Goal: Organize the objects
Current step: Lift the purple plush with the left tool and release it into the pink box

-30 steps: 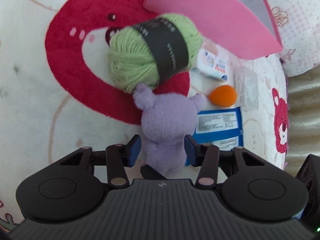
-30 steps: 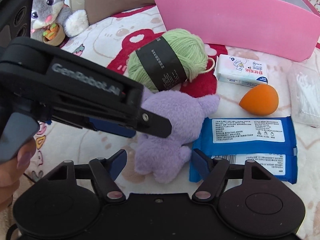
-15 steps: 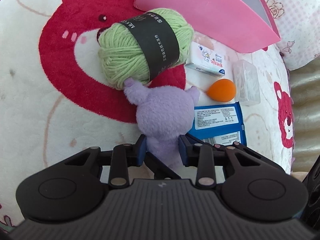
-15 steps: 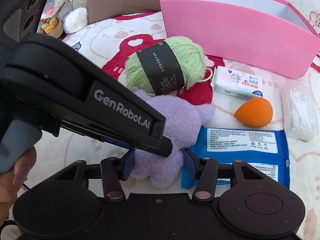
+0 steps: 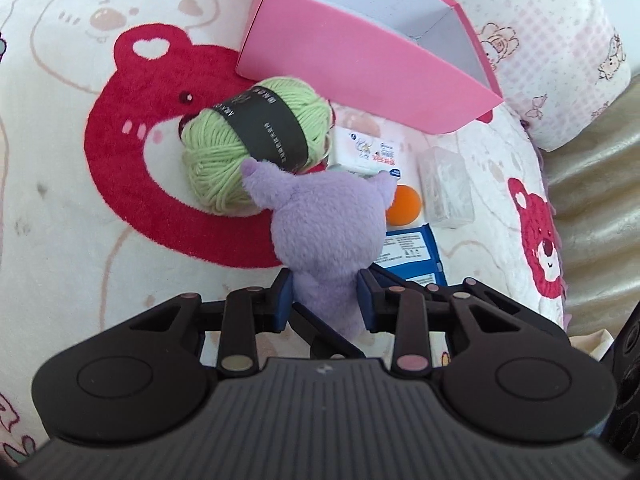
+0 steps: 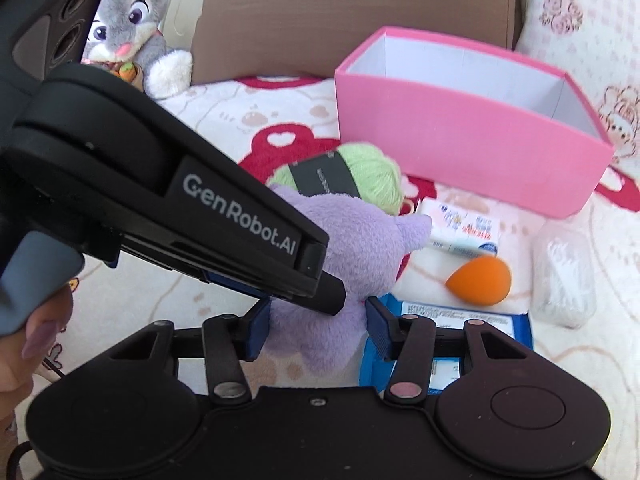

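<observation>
A purple plush toy [image 5: 324,232] is lifted off the blanket, gripped from two sides. My left gripper [image 5: 323,300] is shut on its lower body. My right gripper [image 6: 318,326] is shut on the same plush toy [image 6: 352,240]; the left gripper's body crosses the right wrist view. Behind it lie a green yarn ball [image 5: 256,140] with a dark band, also in the right wrist view [image 6: 360,178], and an open pink box [image 5: 360,60], seen empty in the right wrist view [image 6: 460,128].
On the bear-print blanket lie a white tissue pack [image 6: 464,230], an orange sponge [image 6: 480,280], a blue wipes pack [image 6: 452,320] and a clear cotton-swab box [image 6: 564,280]. A grey bunny toy [image 6: 128,40] and brown cushion [image 6: 352,16] stand behind.
Both grippers closed on the purple plush toy and raised it from the blanket; the views rose and pulled back, so the yarn and box look farther off.
</observation>
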The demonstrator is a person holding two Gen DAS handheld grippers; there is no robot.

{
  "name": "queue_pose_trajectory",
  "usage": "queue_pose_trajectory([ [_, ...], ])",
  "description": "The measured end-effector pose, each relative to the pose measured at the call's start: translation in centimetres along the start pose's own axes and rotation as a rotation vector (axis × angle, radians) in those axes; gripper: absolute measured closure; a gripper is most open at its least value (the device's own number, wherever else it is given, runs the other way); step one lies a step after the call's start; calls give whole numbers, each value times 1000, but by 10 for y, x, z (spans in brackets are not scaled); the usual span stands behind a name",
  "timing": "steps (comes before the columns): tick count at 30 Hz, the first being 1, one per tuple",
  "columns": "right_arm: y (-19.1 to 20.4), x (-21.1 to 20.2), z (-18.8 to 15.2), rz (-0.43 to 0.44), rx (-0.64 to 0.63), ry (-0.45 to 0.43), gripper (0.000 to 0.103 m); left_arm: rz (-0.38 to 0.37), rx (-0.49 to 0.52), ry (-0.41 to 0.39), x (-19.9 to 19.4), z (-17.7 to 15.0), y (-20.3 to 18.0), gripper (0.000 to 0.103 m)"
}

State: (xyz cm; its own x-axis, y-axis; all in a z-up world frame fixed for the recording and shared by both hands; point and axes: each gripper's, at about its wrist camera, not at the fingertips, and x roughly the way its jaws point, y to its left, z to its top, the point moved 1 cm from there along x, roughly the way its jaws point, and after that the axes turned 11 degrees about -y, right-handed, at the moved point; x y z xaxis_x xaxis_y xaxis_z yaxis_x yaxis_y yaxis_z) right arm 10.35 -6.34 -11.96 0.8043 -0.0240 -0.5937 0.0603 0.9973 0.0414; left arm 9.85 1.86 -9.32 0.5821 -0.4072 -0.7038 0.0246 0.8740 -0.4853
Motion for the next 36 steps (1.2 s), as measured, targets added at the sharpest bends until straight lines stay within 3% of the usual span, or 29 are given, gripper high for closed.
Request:
queue_pose_trajectory([
  [13, -6, -29, 22, -41, 6, -77, 47, -26, 147, -79, -29, 13, -30, 71],
  [20, -16, -59, 46, -33, -8, -103, 47, -93, 142, -82, -48, 41, -40, 71],
  [26, -22, -55, 76, -44, -26, -95, 47, -105, 157, -89, -54, 69, -54, 71],
  [30, -6, -59, 92, -55, -45, -101, 47, -110, 152, -92, -56, 93, -62, 71],
  [36, -21, -51, 128, -71, -56, -125, 47, -113, 174, -134, -52, 136, -73, 70],
])
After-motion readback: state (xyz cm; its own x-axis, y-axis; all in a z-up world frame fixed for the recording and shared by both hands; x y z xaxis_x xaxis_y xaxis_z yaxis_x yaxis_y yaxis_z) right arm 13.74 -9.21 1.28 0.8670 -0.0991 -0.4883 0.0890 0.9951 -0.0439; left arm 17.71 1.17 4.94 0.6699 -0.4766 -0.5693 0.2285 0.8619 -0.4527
